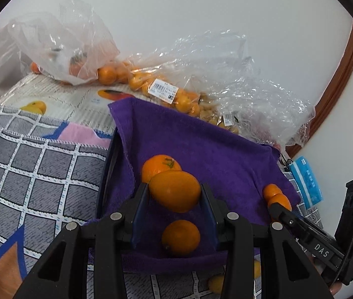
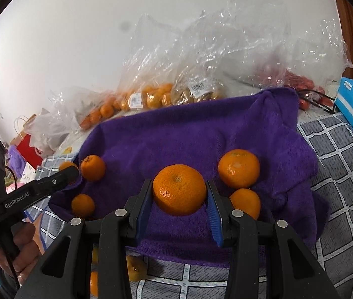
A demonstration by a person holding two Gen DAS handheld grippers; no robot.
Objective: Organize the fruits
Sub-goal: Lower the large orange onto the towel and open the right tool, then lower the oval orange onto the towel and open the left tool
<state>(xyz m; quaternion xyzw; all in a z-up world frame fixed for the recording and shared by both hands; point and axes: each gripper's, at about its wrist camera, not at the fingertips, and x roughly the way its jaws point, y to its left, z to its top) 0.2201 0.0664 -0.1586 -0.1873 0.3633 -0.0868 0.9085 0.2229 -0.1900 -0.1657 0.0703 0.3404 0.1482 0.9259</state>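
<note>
The left hand-held gripper (image 1: 175, 194) is clamped on an oval orange (image 1: 175, 190), and the right hand-held gripper (image 2: 179, 194) on a round orange (image 2: 179, 189), both just above the purple towel (image 2: 188, 129). Lower each into a bare patch, clear of the loose oranges (image 2: 239, 168), and release gently so nothing rolls off

— How is the light? — Bright and even, soft daylight off the white wall (image 2: 51, 57); only faint shadows under the fruit on the purple towel (image 1: 201, 144).
— Any flaws? — Glare sparkles on the plastic bags (image 2: 226, 49). Fisheye bends the edges, dark vignette in the corners. The far left of the right view goes soft.
</note>
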